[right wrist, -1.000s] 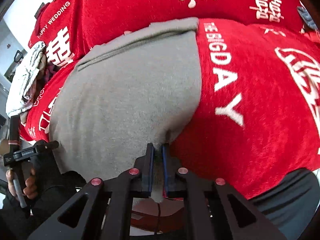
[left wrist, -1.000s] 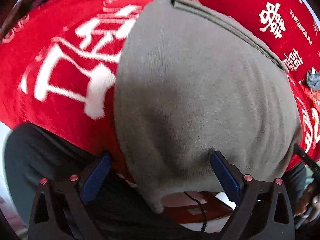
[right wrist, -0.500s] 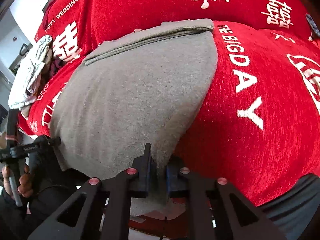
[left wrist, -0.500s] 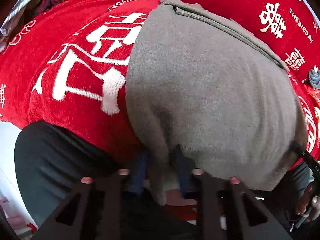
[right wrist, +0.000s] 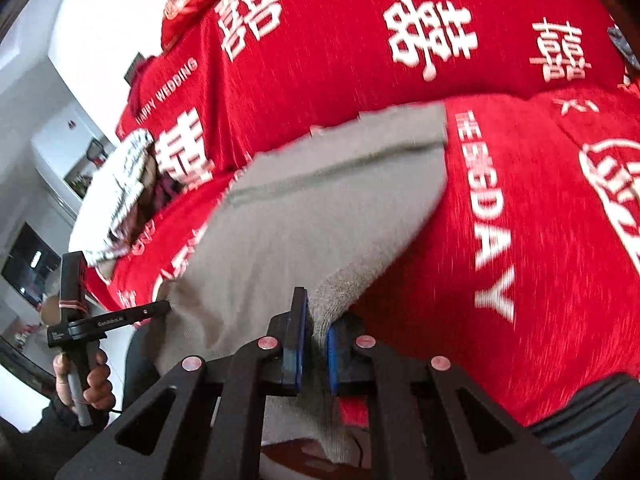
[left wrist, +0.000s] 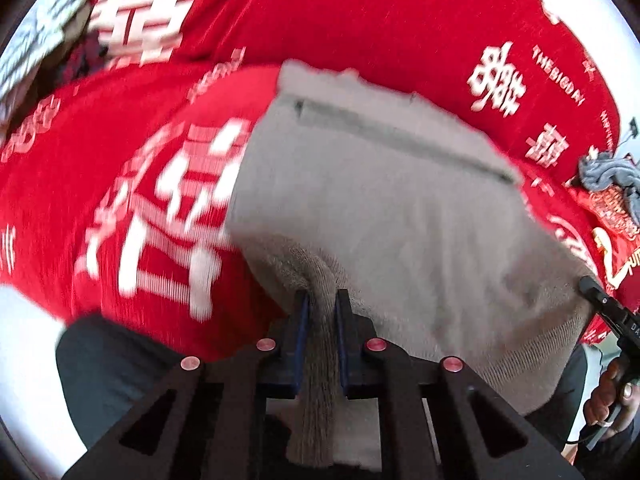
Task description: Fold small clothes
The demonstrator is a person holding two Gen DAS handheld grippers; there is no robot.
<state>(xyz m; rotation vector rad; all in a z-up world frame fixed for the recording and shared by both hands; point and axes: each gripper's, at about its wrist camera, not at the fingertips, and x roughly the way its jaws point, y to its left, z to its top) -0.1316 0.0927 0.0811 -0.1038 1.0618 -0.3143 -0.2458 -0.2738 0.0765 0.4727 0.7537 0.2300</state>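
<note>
A garment (left wrist: 392, 216) is spread on a printed cloth (left wrist: 360, 28). Its near edge is pinched at one corner between the jaws of the left gripper (left wrist: 320, 304) and at the other by the right gripper (right wrist: 316, 320). A bundle of clothes (right wrist: 116, 196) is seen at the cloth's left edge, and a crumpled item (left wrist: 608, 172) at its right.

Both my grippers pinched tight

My left black two-finger gripper (left wrist: 320, 312) has just been closing, blue pads now clamped on the grey knit cloth (left wrist: 400, 208); my right black gripper (right wrist: 316, 320) grips the same cloth's other corner, both angled downward
</note>
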